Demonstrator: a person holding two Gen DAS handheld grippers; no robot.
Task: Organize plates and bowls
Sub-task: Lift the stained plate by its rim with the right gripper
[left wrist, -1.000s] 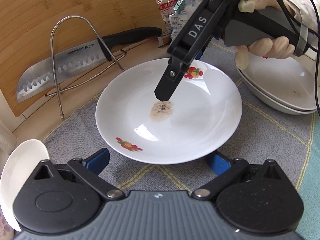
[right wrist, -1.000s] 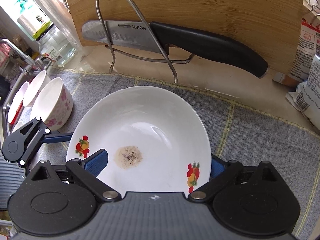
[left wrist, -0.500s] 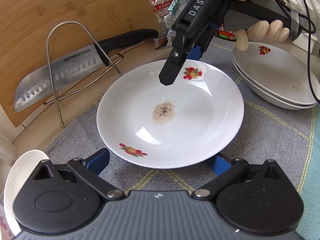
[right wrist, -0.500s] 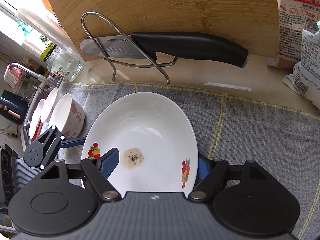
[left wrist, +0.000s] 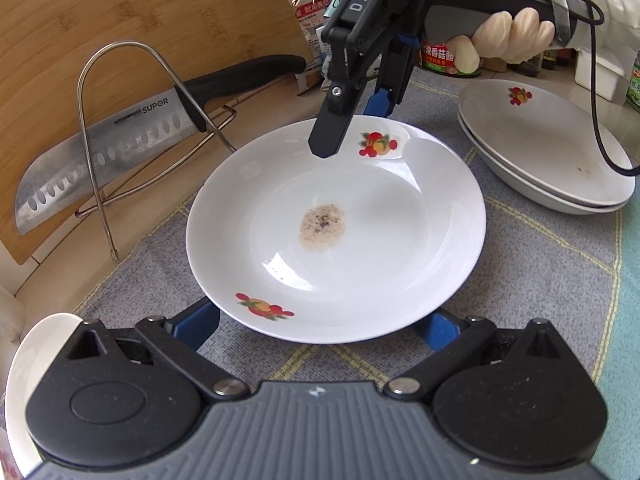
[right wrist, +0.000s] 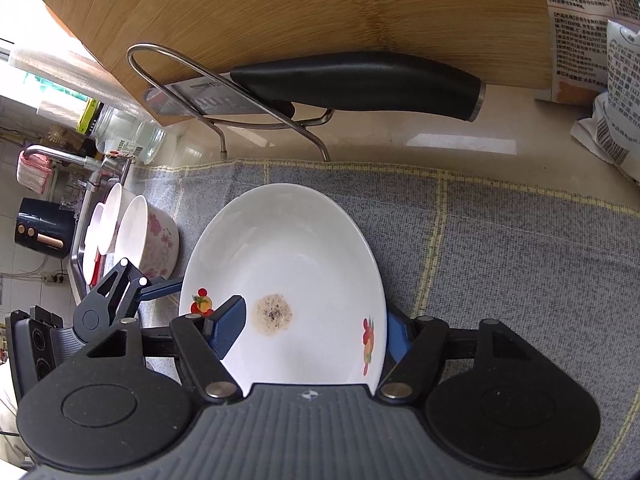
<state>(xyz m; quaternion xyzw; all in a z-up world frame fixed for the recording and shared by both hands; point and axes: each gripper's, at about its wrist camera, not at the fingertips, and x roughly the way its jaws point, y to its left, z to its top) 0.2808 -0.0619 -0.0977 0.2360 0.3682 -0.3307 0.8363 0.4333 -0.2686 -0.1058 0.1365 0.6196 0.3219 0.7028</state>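
Plate [left wrist: 392, 236]: glazed white ceramic, glossy, window glare on it; dull speckled smear at centre. Cloth mat [left wrist: 532, 280]: grey woven fabric, rough, matt, w/ yellow lines. Cutting board [right wrist: 320, 12]: bamboo, fine grain, satin. Knife [left wrist: 120, 148]: brushed steel blade, dimpled; handle smooth black plastic. Wire stand [left wrist: 96, 184]: polished metal. Bench [right wrist: 420, 140]: smooth stone-like, shiny. Right tongs [right wrist: 308, 334]: matt black plastic, blue ribbed pads.

Right gripper [right wrist: 312, 334] jaws just closed onto the plate [right wrist: 288, 256] rim.
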